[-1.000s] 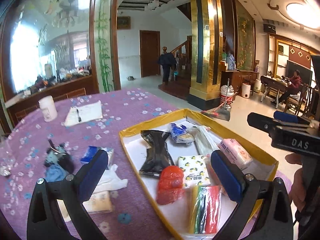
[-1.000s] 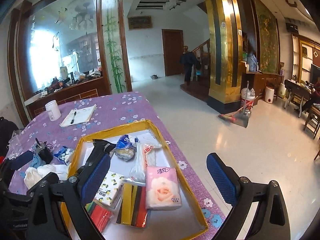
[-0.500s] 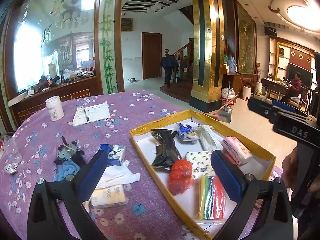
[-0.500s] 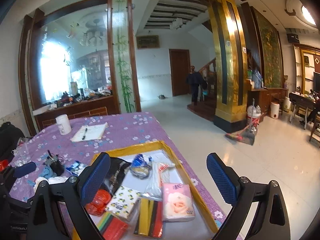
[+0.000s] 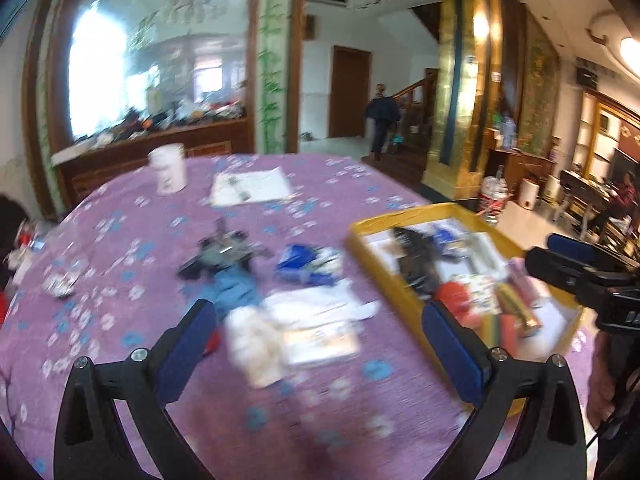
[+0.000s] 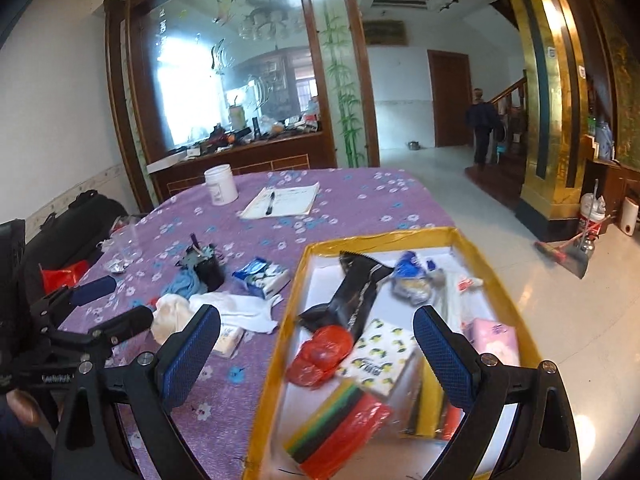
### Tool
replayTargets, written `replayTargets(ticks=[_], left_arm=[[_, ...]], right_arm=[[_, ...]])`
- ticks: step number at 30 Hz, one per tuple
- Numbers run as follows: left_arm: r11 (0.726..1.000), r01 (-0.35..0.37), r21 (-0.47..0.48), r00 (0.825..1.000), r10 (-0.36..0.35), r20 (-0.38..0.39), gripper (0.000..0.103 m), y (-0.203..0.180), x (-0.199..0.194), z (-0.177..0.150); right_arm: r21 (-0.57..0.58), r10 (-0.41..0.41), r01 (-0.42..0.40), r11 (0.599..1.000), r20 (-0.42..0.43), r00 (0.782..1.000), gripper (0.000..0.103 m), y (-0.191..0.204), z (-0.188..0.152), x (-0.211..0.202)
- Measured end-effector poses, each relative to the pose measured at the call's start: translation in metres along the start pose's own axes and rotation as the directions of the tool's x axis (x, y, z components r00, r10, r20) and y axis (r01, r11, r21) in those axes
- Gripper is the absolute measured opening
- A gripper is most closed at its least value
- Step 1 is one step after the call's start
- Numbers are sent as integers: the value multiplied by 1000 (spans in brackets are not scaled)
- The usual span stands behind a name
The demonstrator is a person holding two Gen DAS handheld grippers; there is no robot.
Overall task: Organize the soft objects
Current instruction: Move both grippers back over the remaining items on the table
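Hovering wide open, the left gripper (image 5: 318, 344) faced a white cloth (image 5: 308, 308) at frame centre; the right gripper (image 6: 316, 344), equally wide, overlooked the yellow tray (image 6: 276, 344) at lower right.

Daylight pours through a large window (image 6: 188, 92), blown out to white glare in both views. The left wrist view is smeared by motion blur across the table (image 5: 120, 280); the right wrist view is sharper. Fisheye bending curves the gold pillar (image 6: 556, 92), and corners fall black.
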State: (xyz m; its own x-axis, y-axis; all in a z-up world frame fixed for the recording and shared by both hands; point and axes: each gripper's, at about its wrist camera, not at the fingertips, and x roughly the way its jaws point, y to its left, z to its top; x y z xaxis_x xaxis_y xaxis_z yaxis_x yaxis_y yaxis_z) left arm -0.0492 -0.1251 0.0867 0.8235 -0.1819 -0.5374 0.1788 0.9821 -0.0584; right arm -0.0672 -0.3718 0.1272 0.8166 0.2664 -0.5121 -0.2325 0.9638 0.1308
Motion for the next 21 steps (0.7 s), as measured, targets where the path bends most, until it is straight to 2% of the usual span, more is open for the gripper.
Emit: replayTargets(ticks=[7, 10, 16, 20, 21], left_arm=[[986, -68, -149, 991, 50, -122, 102, 75, 4, -20], [980, -75, -185, 986, 45, -163, 102, 97, 6, -28], [976, -47, -212, 971, -6, -239, 102, 97, 25, -29], [987, -29, -158, 968, -12, -251, 102, 73, 38, -16], [990, -30, -138, 968, -5, -251, 98, 67, 41, -13]], right_arm=[[30, 84, -82, 996, -74, 994, 99, 9, -10, 24], [25, 118, -116, 993, -98, 988, 99, 19, -14, 31], [-2, 140, -141, 990, -123, 983, 99, 34, -20, 40], [-2, 141, -143, 990, -131, 981, 99, 36, -21, 42], [0, 142, -143, 990, -131, 981, 99, 35, -22, 41]])
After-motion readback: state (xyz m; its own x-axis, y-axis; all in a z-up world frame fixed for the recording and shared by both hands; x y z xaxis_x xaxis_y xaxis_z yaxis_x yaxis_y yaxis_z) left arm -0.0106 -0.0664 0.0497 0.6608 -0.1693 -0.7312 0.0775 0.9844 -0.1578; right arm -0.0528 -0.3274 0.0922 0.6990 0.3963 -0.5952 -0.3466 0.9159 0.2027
